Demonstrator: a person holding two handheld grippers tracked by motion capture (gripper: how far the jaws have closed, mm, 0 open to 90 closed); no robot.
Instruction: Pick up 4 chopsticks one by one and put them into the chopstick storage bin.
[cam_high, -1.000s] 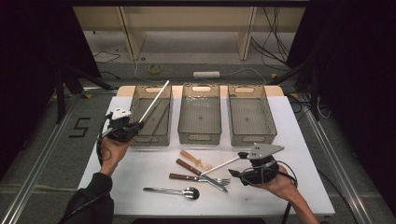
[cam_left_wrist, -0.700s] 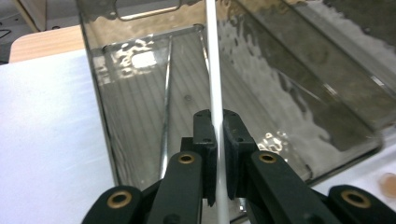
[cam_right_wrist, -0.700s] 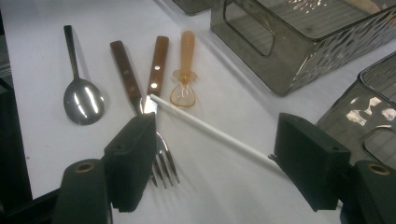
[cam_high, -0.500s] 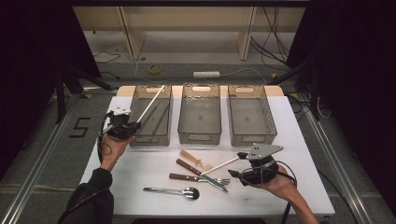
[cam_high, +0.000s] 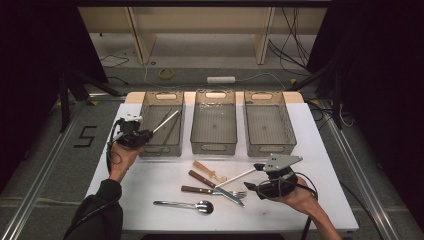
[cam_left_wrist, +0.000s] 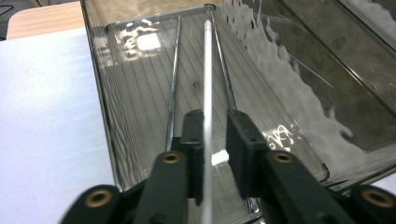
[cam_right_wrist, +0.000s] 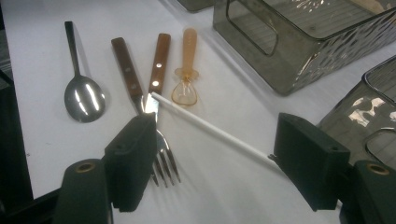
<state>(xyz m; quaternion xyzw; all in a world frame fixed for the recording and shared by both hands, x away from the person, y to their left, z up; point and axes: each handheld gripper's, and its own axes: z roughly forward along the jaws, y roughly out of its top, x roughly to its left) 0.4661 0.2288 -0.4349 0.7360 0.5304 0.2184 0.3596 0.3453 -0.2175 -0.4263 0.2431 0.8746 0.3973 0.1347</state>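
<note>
My left gripper hovers at the near end of the left bin. Its jaws have just been opening. A white chopstick runs between them, resting against one pad with a gap to the other, and slants down into the bin. Two metal chopsticks lie on the bin floor beside it. My right gripper stands wide open low over the table. A second white chopstick lies across its gap, one end by a jaw.
On the table near the right gripper lie a wooden-handled fork, a wooden-handled knife, a metal spoon and an orange plastic spoon. The middle bin and right bin stand behind.
The white chopstick in the left gripper has tipped down from pointing up and away to lying low in the left bin. The right hand has not moved.
</note>
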